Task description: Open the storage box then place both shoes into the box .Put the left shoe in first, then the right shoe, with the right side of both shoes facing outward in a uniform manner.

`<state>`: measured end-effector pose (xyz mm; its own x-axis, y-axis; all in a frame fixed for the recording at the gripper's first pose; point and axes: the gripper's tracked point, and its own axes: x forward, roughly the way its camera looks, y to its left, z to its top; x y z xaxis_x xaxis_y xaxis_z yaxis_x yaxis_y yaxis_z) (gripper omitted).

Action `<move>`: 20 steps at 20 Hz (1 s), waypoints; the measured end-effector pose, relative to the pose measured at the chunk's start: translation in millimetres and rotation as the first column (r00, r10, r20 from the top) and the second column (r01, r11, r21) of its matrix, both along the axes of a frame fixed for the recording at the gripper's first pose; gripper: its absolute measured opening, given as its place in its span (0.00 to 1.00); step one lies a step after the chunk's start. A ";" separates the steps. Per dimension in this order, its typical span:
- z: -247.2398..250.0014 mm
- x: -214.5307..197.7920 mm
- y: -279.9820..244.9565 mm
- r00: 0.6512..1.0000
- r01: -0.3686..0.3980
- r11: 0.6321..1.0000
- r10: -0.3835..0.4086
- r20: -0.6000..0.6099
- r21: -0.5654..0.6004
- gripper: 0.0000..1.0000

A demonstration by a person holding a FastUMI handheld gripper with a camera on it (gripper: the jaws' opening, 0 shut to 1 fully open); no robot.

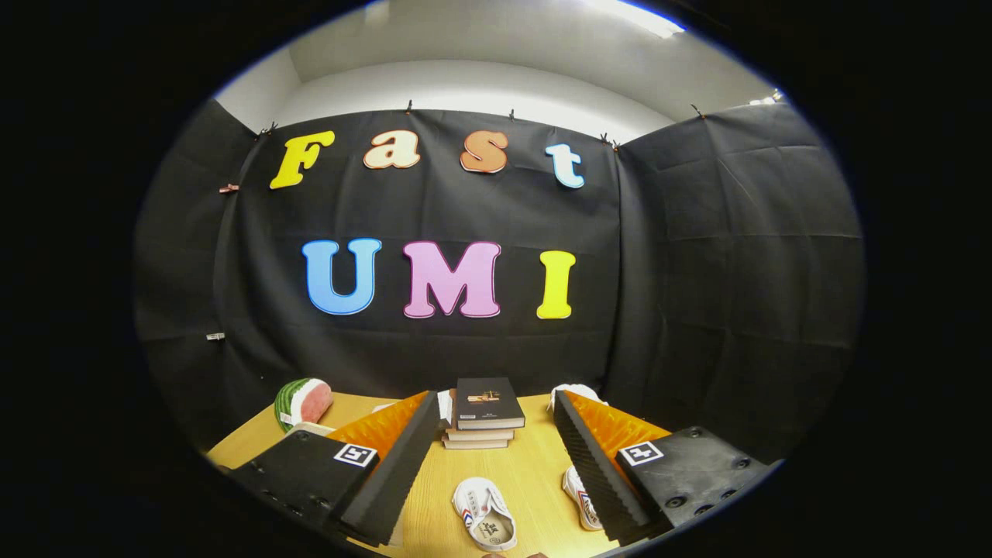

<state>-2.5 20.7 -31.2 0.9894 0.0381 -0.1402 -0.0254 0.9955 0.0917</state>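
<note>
Two small white shoes lie on the wooden table (pixel 535 465). One shoe (pixel 484 523) rests between my fingers, close in, with its opening facing up and a red and blue stripe on its side. The other shoe (pixel 580 496) lies to its right, partly hidden behind my right finger (pixel 597 465). My gripper (pixel 494 397) is held above the table, open wide, with nothing between its fingers. My left finger (pixel 395 465) hides the table surface beneath it.
A stack of books (pixel 484 415) with a dark cover on top stands just ahead, between the fingertips. A watermelon slice (pixel 302 403) sits at the far left of the table. Something white (pixel 575 390) peeks out beyond the right fingertip; I cannot tell what it is.
</note>
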 end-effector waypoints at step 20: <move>-158.6 -20.2 129.6 0.589 -0.348 0.641 0.717 -0.373 0.684 0.98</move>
